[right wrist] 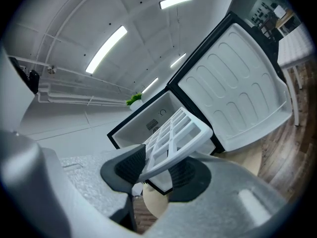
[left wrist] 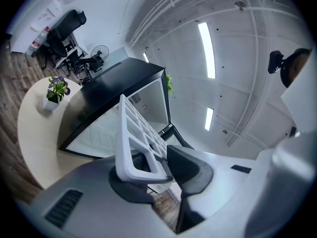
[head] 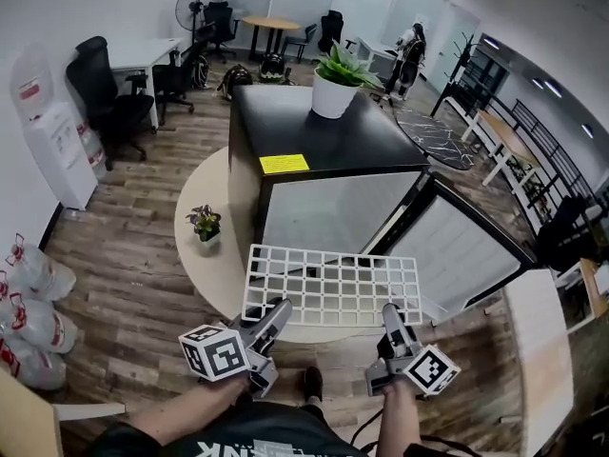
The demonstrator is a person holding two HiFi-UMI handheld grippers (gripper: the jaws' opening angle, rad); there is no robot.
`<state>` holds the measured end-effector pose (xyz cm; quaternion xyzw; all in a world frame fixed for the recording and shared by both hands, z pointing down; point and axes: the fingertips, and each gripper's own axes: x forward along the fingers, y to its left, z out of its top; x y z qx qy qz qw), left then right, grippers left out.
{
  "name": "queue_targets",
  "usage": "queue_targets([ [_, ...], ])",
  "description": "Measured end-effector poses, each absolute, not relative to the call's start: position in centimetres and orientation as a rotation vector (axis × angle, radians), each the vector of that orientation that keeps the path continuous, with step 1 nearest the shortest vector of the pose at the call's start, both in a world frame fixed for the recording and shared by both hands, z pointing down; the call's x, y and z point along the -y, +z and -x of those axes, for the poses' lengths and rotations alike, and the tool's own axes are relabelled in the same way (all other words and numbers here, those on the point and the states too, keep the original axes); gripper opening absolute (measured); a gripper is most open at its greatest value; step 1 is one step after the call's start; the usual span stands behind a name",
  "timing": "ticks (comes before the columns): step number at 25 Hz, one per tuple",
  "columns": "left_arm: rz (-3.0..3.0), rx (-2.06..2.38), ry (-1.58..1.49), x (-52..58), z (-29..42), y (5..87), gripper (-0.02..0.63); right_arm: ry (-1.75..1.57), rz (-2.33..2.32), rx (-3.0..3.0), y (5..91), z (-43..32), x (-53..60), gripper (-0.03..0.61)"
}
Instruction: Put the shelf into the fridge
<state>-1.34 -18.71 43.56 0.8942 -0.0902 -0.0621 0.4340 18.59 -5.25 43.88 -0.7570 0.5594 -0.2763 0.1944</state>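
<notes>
A: So, where is the shelf [head: 333,284]?

B: In the air, held flat in front of the open fridge [head: 324,150], between the person and the cavity. Its far edge is up at the mouth; I can't tell whether it has crossed the lip yet. The door [head: 457,255] is swung wide to the right.

A: And the jaws?

B: Both pairs pinch the near rim. The left gripper [head: 269,318] has the rim clamped between its pads near the left corner, and the right gripper [head: 392,316] has it near the right corner. Neither pair is fully together, because the rim bar sits between them.

A: How do you expect it to handle?

B: It's a white open grid, so I judge it light and stiff. It shows no sag, though only one edge is held. The surface looks smooth, probably hard plastic or coated wire, so it could slide in the pads if it catches on something.

A: Is the near rim the right place to hold?

B: I think so. The solid border bar gives the pads something to bite, and two holds well apart stop it twisting. Holding the near edge also lets the rest go in first. The cost is leverage: the far edge can dip, so both grippers need to be level with each other while it goes in.
</notes>
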Motion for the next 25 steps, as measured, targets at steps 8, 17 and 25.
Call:
queue_targets([
  [8,-2.214,0.368,-0.162,20.4,-1.5,45.3,0.094,-0.851,2.046,-1.691,46.4,-22.9,9.1,0.132],
  [17,-2.151,0.545,-0.184,21.2,-5.2,47.1,0.094,-0.972,1.897,-1.854,48.2,-27.5,13.6,0.133],
  [25,-2.113,0.638,-0.189,22.0,-7.2,49.2,0.094,-1.014,1.812,-1.951,50.4,-29.8,16.1,0.133],
])
